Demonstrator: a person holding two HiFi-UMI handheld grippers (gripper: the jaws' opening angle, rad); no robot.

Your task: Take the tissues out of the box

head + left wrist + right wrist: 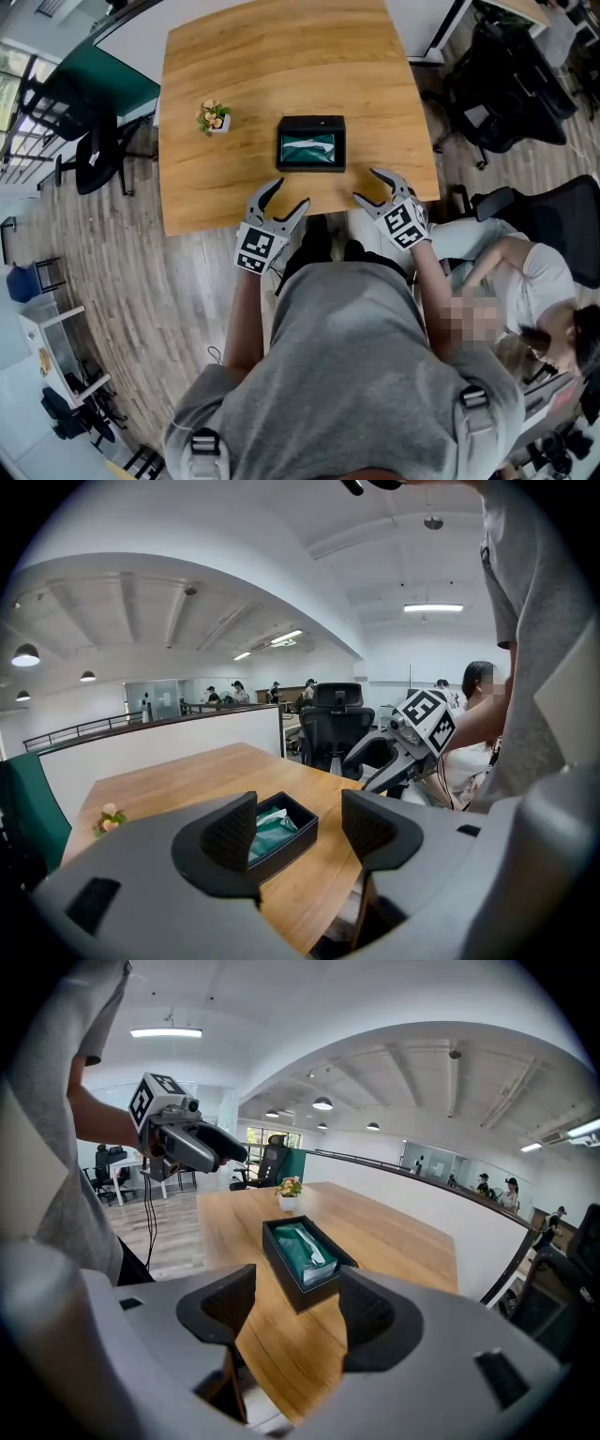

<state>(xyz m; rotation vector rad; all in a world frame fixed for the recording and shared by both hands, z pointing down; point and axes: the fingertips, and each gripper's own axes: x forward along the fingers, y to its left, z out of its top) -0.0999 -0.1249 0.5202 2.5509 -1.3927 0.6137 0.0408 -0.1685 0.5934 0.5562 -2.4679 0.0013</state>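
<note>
A black open-topped tissue box [311, 143] sits mid-table on the wooden table [234, 66], with a green tissue pack [309, 149] inside and a white tissue showing at its slot. My left gripper [289, 194] hovers open over the table's near edge, just short of the box's left front corner. At the near edge by the right front corner, my right gripper [367, 185] is also open. The left gripper view has the box [292, 840] ahead between the open left gripper [298, 829] jaws. The right gripper view shows the box [281, 1262] beyond the open right gripper [295, 1307]. Neither touches it.
A small flower pot [214, 117] stands on the table left of the box. Black office chairs [506, 84] stand to the right, and another chair [94, 155] at the left. A seated person [525, 272] is close at my right.
</note>
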